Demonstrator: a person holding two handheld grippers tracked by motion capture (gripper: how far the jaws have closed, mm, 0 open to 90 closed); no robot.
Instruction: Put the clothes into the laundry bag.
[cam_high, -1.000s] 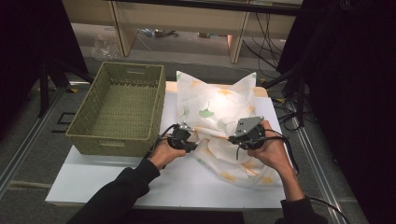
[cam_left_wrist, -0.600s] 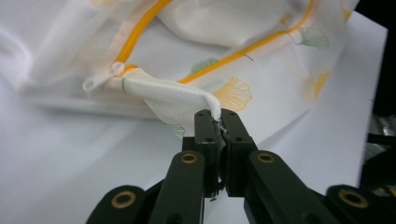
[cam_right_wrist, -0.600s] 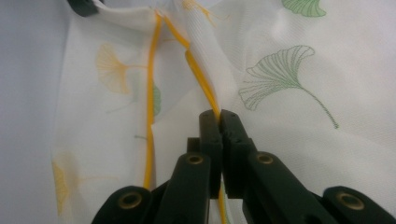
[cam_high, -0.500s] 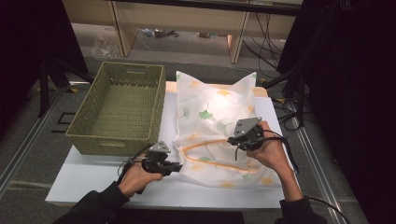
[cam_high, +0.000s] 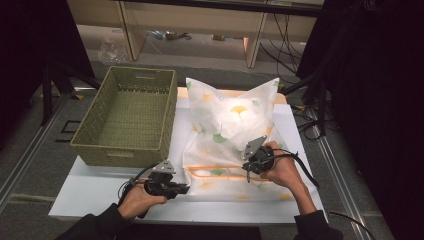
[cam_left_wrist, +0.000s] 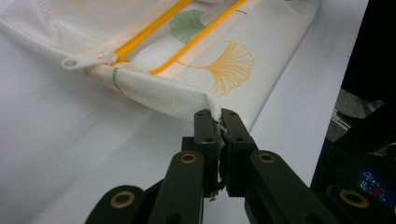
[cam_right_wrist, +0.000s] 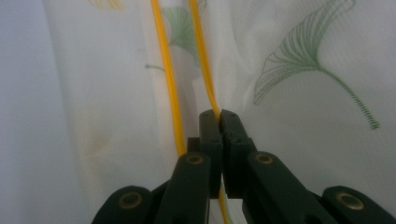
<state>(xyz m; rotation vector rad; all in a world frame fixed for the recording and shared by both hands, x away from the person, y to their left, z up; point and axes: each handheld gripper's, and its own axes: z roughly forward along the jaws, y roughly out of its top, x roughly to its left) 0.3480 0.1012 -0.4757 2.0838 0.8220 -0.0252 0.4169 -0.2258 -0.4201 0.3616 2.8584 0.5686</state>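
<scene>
My left gripper pinches the pillowcase corner nearest the basket. My right gripper clamps its orange zipper edge (farther from the basket); I'd pull evenly apart

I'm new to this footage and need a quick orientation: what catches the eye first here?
A white pillowcase printed with ginkgo leaves lies mid-table, brightly lit, its orange zipper open. The left gripper pinches its near corner, while the right gripper clamps one zipper edge. A green woven basket stands empty to the left.
</scene>
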